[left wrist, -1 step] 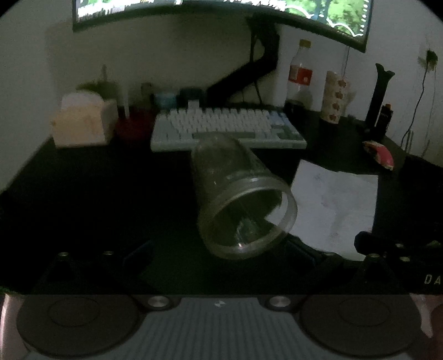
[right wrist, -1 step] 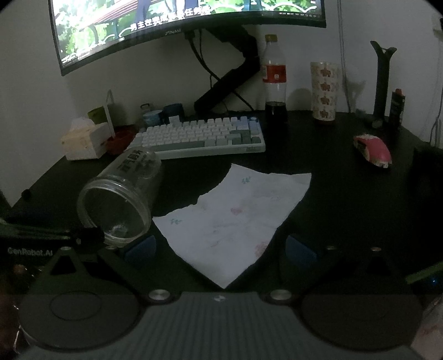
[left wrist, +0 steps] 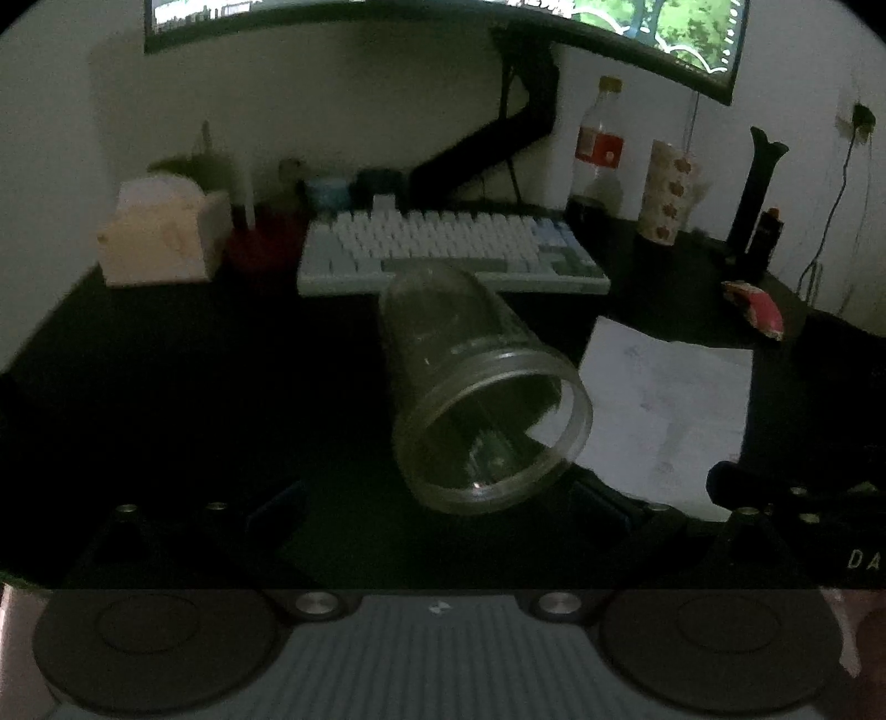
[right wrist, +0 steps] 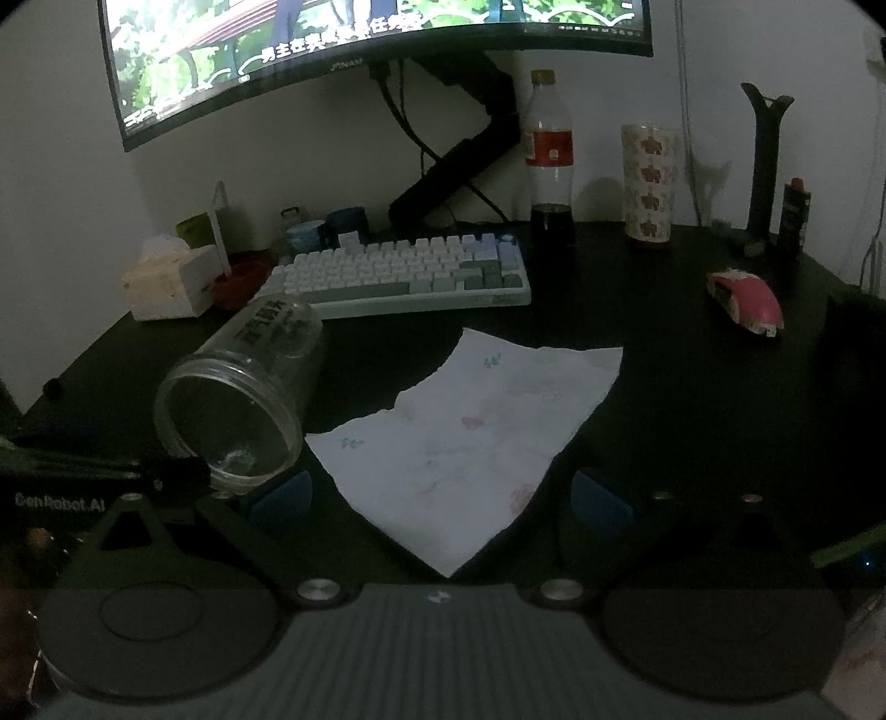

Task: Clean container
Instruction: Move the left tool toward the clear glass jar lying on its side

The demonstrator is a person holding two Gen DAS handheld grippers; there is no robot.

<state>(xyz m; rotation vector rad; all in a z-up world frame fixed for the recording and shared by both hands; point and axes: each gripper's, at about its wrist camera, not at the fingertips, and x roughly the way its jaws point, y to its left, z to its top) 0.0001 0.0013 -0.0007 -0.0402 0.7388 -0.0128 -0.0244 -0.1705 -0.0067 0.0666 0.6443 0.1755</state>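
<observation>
Jar (left wrist: 476,399), clear and lidless, lay on its side on the black desk (left wrist: 194,387), mouth toward the cameras, midway between the near edge and the keyboard (right wrist: 404,271). Dark characters were printed on its wall; they could not be read. The monitor (right wrist: 332,50) carried white subtitle characters and a small bezel mark, both too small to read. "GenRobot.AI" showed on the left claw's body at the left margin of the right view.

A printed paper towel (right wrist: 470,432) lay flat just right of the jar, one corner showing through the jar's mouth in the left view. Behind stood a red-labelled cola bottle (right wrist: 548,166), a patterned cup (right wrist: 648,183), a tissue box (right wrist: 166,282) at the far left edge, and a pink packet (right wrist: 747,304) toward the right edge.

Left claw (left wrist: 443,498) stood wide open, the jar's rim between its fingers; contact could not be judged. Right claw (right wrist: 443,498) was likewise wide open over the towel's near corner, gripping nothing.
</observation>
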